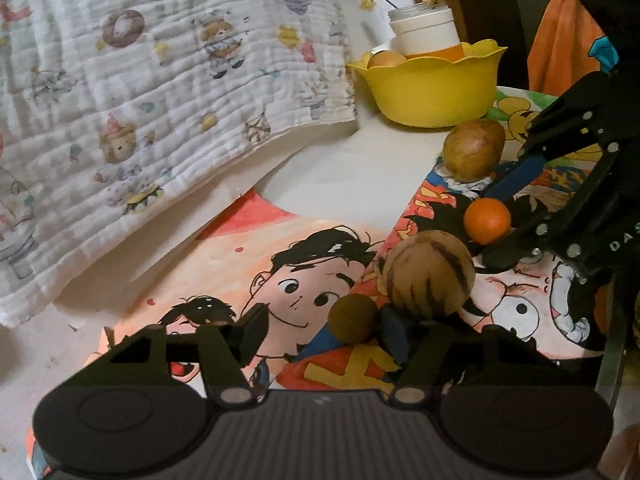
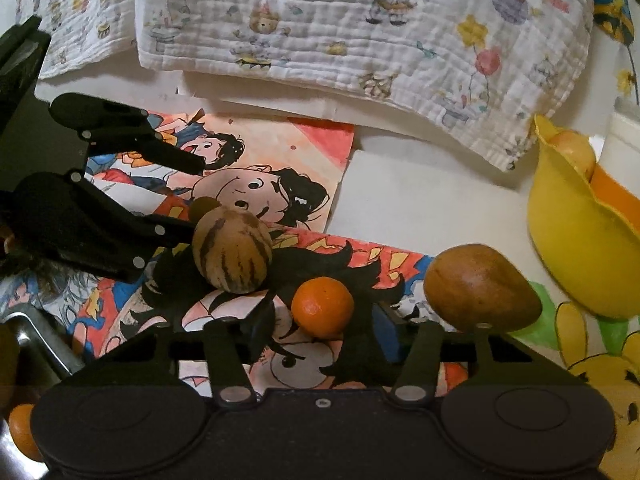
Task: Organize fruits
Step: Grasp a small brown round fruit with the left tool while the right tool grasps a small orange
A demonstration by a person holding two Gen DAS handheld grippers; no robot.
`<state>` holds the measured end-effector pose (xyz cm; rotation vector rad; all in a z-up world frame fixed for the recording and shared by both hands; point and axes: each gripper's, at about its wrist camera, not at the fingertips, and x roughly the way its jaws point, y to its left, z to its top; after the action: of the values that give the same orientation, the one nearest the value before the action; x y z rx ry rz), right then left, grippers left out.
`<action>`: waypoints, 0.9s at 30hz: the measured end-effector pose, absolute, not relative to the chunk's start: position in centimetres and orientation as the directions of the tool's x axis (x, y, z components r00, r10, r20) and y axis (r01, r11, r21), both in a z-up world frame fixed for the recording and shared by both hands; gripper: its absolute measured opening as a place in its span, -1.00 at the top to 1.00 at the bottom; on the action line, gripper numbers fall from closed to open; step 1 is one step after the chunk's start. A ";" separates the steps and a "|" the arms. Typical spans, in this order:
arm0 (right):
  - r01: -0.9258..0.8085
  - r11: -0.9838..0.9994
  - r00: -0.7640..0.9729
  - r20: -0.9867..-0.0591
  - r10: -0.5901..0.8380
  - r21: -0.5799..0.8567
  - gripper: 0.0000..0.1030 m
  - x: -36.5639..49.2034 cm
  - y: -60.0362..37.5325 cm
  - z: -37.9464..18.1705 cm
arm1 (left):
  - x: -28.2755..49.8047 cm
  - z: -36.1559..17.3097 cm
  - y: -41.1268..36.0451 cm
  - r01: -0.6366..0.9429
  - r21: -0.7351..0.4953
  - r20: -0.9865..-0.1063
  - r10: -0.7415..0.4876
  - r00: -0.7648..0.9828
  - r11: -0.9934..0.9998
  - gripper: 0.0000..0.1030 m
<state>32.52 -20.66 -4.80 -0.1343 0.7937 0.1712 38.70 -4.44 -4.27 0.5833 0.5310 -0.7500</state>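
Observation:
A small orange [image 2: 322, 307] [image 1: 487, 220], a striped tan melon [image 2: 232, 250] [image 1: 430, 274], a small brown round fruit [image 1: 353, 318] and a brown mango-like fruit [image 2: 480, 288] [image 1: 474, 149] lie on cartoon paper sheets [image 1: 304, 276]. My right gripper [image 2: 326, 330] is open with the orange between its fingers. My left gripper [image 1: 324, 330] is open, with the brown fruit between its fingers and the melon just beyond. A yellow bowl [image 1: 432, 88] [image 2: 576, 248] holds one pale fruit and a jar.
A printed white cloth [image 1: 160, 100] [image 2: 340, 28] covers the far side. A white-lidded jar [image 1: 426, 30] stands in the bowl. A metal tray edge [image 2: 36, 336] and another orange [image 2: 22, 428] sit at the lower left of the right wrist view.

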 end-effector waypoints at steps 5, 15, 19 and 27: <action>-0.197 0.980 0.692 -0.713 0.115 -0.033 0.12 32.7 -20.8 -5.0 | 38.6 -4.3 -4.6 0.772 0.273 -0.639 -0.492 0.591 0.573 0.15; -0.201 0.979 0.700 -0.704 0.124 -0.028 0.32 32.5 -20.9 -5.0 | 38.1 -4.4 -5.1 0.768 0.267 -0.643 -0.485 0.592 0.583 0.44; -0.198 0.980 0.709 -0.692 0.135 -0.011 0.33 32.2 -21.2 -5.0 | 37.6 -3.9 -5.1 0.744 0.249 -0.662 -0.452 0.598 0.620 0.44; -0.196 0.980 0.745 -0.645 0.170 0.031 0.34 29.7 -21.7 -3.2 | 35.0 -2.2 -4.7 0.703 0.220 -0.658 -0.430 0.619 0.676 0.44</action>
<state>29.65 -21.74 -3.24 -0.0392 0.7021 0.2001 35.00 -4.70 -2.18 0.4933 0.6073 -0.6826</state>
